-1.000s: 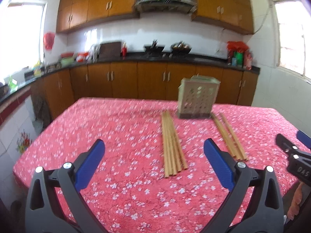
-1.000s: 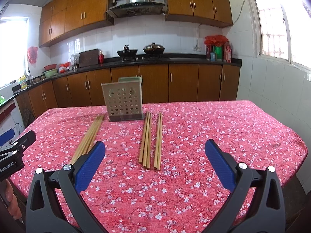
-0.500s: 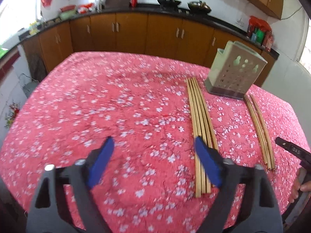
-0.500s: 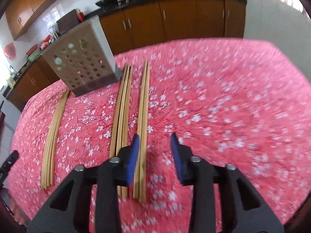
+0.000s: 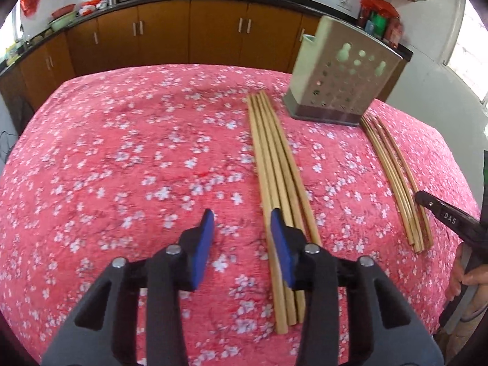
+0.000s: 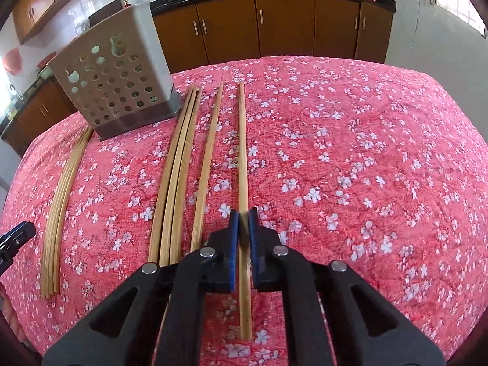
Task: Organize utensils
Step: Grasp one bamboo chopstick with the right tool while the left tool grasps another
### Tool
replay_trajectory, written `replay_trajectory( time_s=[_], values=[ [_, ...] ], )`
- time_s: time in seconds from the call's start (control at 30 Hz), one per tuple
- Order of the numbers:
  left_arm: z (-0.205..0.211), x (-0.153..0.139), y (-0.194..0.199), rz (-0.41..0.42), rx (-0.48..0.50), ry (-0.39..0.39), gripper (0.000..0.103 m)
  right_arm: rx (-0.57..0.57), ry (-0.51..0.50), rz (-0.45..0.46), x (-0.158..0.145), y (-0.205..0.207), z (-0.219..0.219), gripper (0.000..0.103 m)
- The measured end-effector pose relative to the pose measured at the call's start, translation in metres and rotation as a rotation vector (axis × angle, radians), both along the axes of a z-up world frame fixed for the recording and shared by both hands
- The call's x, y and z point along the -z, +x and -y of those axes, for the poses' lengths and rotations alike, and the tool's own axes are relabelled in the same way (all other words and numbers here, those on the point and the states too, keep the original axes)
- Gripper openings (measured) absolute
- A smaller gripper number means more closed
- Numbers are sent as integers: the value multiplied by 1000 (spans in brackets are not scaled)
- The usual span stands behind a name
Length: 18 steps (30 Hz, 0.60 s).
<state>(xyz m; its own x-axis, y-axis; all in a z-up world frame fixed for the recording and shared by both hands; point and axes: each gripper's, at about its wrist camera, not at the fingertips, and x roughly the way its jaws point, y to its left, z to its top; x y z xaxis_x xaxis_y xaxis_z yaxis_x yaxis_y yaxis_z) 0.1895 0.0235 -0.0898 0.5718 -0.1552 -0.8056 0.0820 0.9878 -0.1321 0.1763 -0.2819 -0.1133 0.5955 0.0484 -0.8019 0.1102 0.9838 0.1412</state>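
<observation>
Perforated utensil holder (image 6: 113, 82) beside chopsticks (image 6: 177, 170)

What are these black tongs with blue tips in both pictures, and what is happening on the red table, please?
They are two hand-held grippers; a person holds one in each hand, and a camera on each looks forward along its fingers. One picture is from the left gripper, open beside a bundle of chopsticks. The other is from the right gripper, closed on a single chopstick that seems to lie on the floral tablecloth. More chopsticks lie beside it. Behind stands a perforated holder, probably where they will go.
</observation>
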Motion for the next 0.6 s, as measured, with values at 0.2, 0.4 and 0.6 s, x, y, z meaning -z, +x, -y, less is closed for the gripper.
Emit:
replay_trajectory(
  time_s=[0.2, 0.4, 0.6],
  values=[
    [11, 8, 4, -33, 44, 12, 21, -1, -7, 8, -2, -4, 1, 8],
    [18, 13, 3, -40, 62, 53, 20, -5, -10, 7, 0, 0, -1, 8],
    [20, 17, 10, -31, 46, 140, 10, -26, -42, 21, -1, -5, -5, 9]
  ],
)
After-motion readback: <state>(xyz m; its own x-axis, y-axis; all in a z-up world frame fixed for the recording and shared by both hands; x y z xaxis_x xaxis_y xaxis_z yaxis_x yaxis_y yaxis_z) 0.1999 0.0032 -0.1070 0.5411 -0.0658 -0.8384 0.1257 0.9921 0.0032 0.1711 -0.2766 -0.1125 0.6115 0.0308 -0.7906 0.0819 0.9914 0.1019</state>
